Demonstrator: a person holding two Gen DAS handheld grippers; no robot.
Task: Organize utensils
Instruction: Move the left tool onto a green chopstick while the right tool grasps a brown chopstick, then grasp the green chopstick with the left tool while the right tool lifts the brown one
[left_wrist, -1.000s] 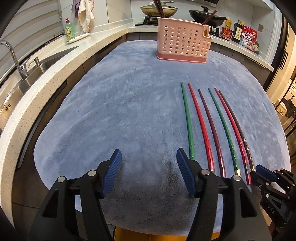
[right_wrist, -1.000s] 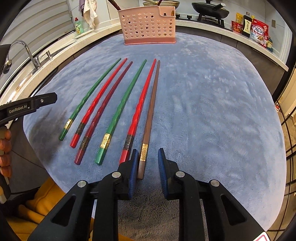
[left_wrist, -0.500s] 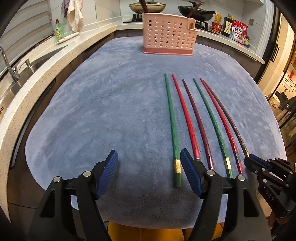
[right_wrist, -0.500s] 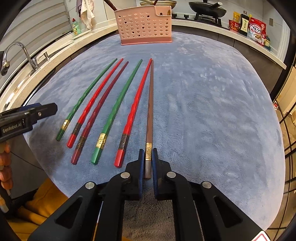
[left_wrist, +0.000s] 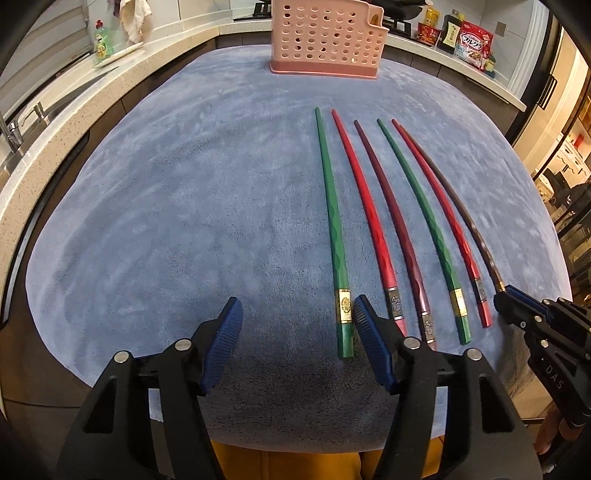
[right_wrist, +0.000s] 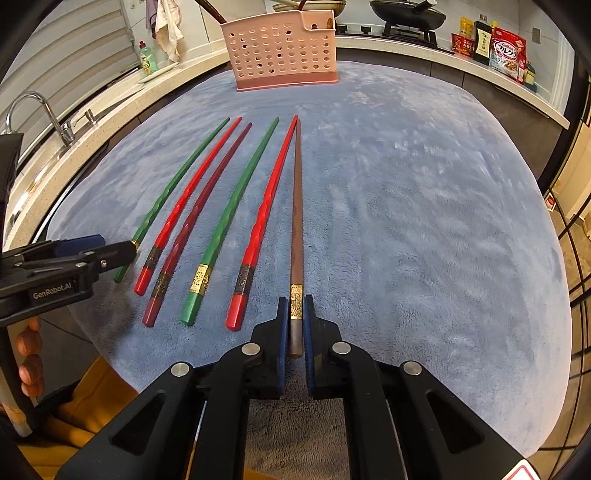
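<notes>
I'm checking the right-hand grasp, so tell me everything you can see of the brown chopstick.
The brown chopstick is a long, slim, matte stick that looks wooden, tapering toward the far tip, with a gold patterned band near its thick end. It lies flat on the blue-grey cloth, rightmost of six, pointing toward the pink holder. Its far tip lies close against the neighbouring red chopstick. The right gripper is shut on its thick end, pads on both sides.

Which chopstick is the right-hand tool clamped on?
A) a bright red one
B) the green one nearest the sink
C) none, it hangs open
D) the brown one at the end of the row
D: the right tool has its blue pads pressed on the thick end of the brown chopstick, the last in the row.
</notes>
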